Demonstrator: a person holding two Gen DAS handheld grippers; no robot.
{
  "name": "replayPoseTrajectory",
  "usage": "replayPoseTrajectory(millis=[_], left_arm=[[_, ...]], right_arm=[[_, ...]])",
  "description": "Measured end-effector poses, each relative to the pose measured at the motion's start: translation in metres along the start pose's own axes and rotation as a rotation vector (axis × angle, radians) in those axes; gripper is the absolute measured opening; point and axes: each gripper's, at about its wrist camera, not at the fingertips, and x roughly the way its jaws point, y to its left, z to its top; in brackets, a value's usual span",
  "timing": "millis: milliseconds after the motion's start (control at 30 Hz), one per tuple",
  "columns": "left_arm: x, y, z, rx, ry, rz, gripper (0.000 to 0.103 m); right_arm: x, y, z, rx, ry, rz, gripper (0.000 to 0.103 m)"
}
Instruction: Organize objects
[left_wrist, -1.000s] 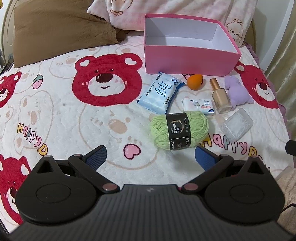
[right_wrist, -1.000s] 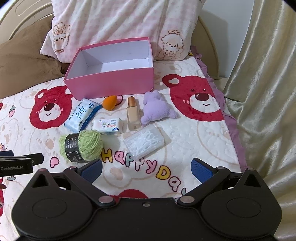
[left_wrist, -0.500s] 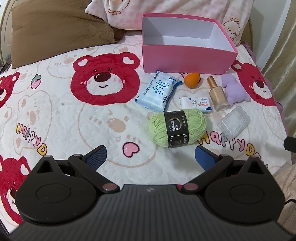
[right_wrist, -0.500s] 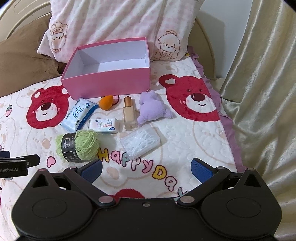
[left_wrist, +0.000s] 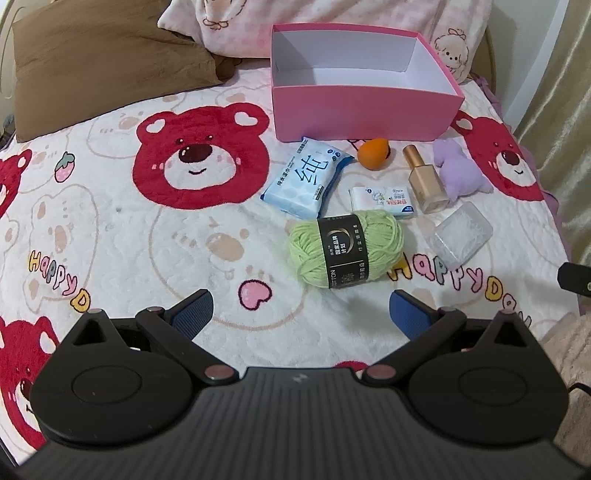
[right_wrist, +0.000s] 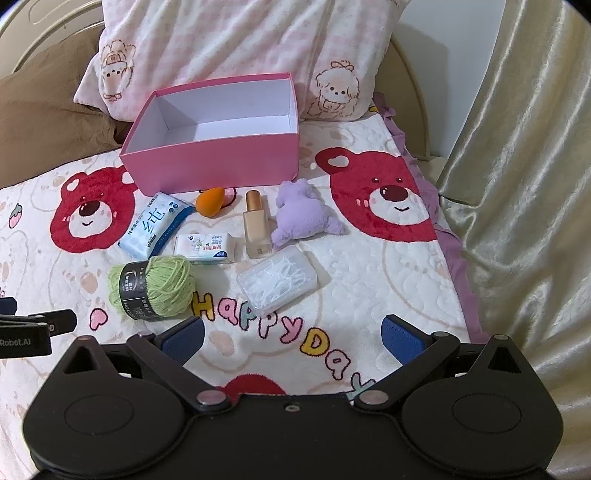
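Both cameras are pulled slightly back compared with a second ago: the pink box (left_wrist: 364, 107) and the clutter in front of it sit a bit smaller and higher in view. No item is shifted; the layout matches the earlier frames. Read: no approach committed yet, task judged at the very start.

Left gripper (left_wrist: 301, 314) is spread wide, nothing held. Right gripper (right_wrist: 291, 334) is likewise wide open and empty. Both hover over the bear blanket (left_wrist: 110, 229), on the near side of the box.

The box stands open and looks empty. Everything to be sorted lies in front of it:
- wipes pack (left_wrist: 304, 177) and orange sponge (left_wrist: 373, 153) just in front of the box wall
- foundation bottle (left_wrist: 424, 179) lying flat, purple plush (left_wrist: 456, 171) right beside it
- tissue pack (left_wrist: 384, 197) and green yarn ball (left_wrist: 345, 249) further from the box
- clear plastic case (right_wrist: 277, 282) furthest from the box, nearest the right gripper

Hard to make out:
- box floor at the near wall is hidden from both views
- something pink behind the sponge is mostly covered, not identified
- case contents look like white picks, not certain
- left gripper is seen only as a cut-off edge in the right view, and vice versa
- no hand or sleeve is visible
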Motion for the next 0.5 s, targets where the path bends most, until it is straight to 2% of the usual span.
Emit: replayPoseTrajectory(millis=[500], left_arm=[[0.0011,0.0024,0.0006,0.003,0.010,0.002,0.103]], right_arm=[[0.0020,-0.0006,-0.0010,-0.003,0.003,-0.002,0.103]])
